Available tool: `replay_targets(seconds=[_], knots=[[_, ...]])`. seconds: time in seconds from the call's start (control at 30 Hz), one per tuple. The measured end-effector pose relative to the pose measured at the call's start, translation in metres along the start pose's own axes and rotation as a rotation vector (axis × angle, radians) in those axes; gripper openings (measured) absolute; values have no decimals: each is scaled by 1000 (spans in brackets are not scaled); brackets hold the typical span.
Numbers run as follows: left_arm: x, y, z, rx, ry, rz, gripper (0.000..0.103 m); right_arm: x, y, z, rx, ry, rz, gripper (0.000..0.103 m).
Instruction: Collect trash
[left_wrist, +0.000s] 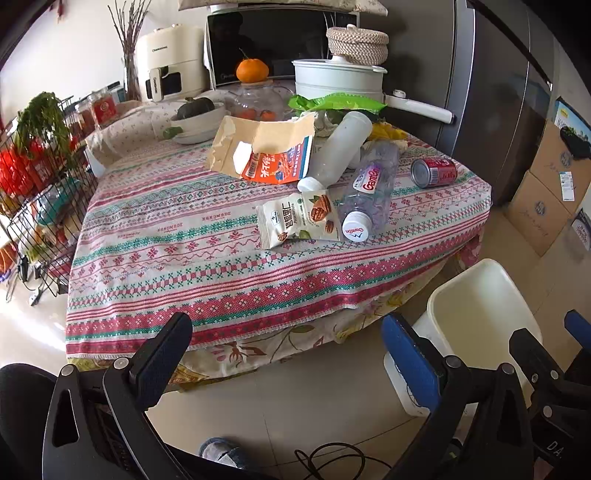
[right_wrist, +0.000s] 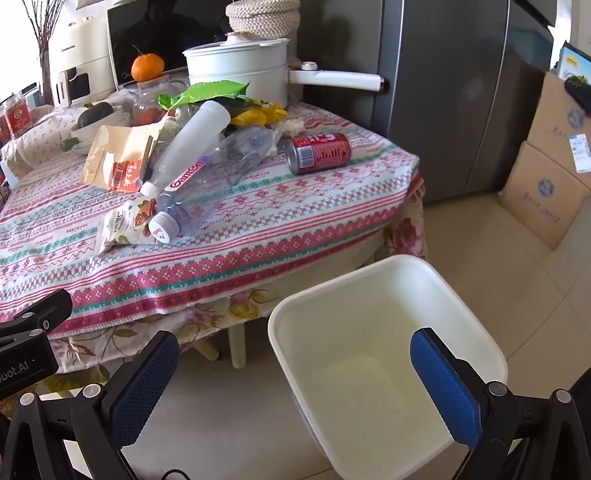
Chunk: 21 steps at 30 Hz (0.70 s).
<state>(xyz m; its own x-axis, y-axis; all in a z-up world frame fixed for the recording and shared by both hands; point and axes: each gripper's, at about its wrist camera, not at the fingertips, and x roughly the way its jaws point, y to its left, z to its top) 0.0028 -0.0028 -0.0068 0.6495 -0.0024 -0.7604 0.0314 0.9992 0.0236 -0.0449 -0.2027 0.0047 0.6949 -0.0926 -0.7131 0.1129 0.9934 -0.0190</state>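
Trash lies piled on a table with a patterned cloth (left_wrist: 177, 258): a clear water bottle (left_wrist: 369, 192) (right_wrist: 218, 173), a white bottle (left_wrist: 340, 147) (right_wrist: 188, 144), a red can (left_wrist: 436, 171) (right_wrist: 319, 153) on its side, a nut snack packet (left_wrist: 299, 219) (right_wrist: 125, 225), a torn paper bag (left_wrist: 262, 147) (right_wrist: 118, 158) and a green wrapper (left_wrist: 332, 103) (right_wrist: 203, 92). A white bin (left_wrist: 476, 264) (right_wrist: 388, 264) stands on the floor by the table's near corner, with nothing visible inside. My left gripper (left_wrist: 286, 365) is open before the table edge, holding nothing. My right gripper (right_wrist: 295, 384) is open above the bin, also bare.
At the back stand a white pot (left_wrist: 338, 79) with a long handle, a microwave (left_wrist: 273, 40) and a tangerine (left_wrist: 252, 70) on a jar. A wire rack (left_wrist: 40, 177) is to the left. A grey fridge (right_wrist: 454, 92) and cardboard boxes (right_wrist: 546, 177) are to the right. A cable (left_wrist: 332, 458) lies on the floor.
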Motion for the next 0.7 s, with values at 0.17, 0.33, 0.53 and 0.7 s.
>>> replay_targets(seconds=[0.17, 0.33, 0.53, 0.7], knots=[[0, 1, -1, -3, -1, -4, 103, 1, 3, -1, 2, 0, 0, 103], [0, 1, 0, -3, 0, -4, 103, 0, 4, -1, 1, 0, 1, 103], [1, -1, 0, 3, -2, -6, 103, 1, 4, -1, 2, 3, 1, 103], [0, 0, -1, 2, -1, -9, 103, 1, 5, -3, 1, 6, 5, 103]])
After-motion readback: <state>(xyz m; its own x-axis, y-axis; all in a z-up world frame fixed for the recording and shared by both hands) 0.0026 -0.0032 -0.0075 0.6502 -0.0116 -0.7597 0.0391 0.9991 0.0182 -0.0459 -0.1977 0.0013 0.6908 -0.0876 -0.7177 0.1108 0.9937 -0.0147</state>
